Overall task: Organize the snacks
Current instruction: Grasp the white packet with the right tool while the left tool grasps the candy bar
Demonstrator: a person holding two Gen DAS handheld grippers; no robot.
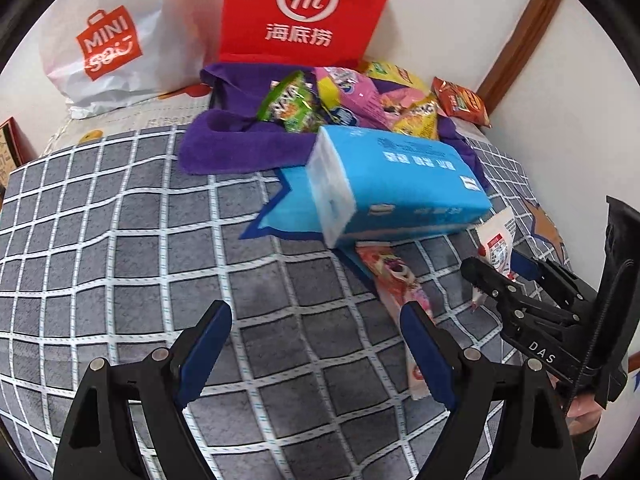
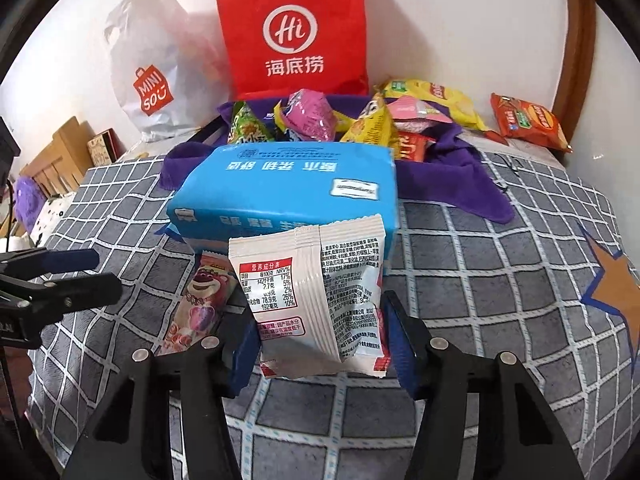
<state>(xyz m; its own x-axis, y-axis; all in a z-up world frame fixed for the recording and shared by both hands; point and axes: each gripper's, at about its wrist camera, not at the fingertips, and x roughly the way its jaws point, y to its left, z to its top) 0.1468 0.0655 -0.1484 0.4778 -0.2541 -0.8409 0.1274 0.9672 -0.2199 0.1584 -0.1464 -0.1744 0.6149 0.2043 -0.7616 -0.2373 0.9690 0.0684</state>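
Between our right gripper's (image 2: 320, 344) blue pads sits a white snack packet (image 2: 316, 300), upright with its nutrition label facing us; the pads press its two lower edges, so we judge it clamped. Our left gripper (image 1: 316, 344) hangs with jaws wide apart and nothing between them over the checked bedspread (image 1: 120, 240). We take this as the pick-up step. Next comes carrying the packet over the blue tissue pack (image 2: 288, 188), which lies just beyond it, to the snack pile (image 2: 360, 120) on the purple cloth (image 2: 452, 184) toward the bed's far edge, below the red paper bag (image 2: 296, 28). A pink bear-printed packet (image 2: 200, 304) lies flat just left of the held one, near our left gripper.
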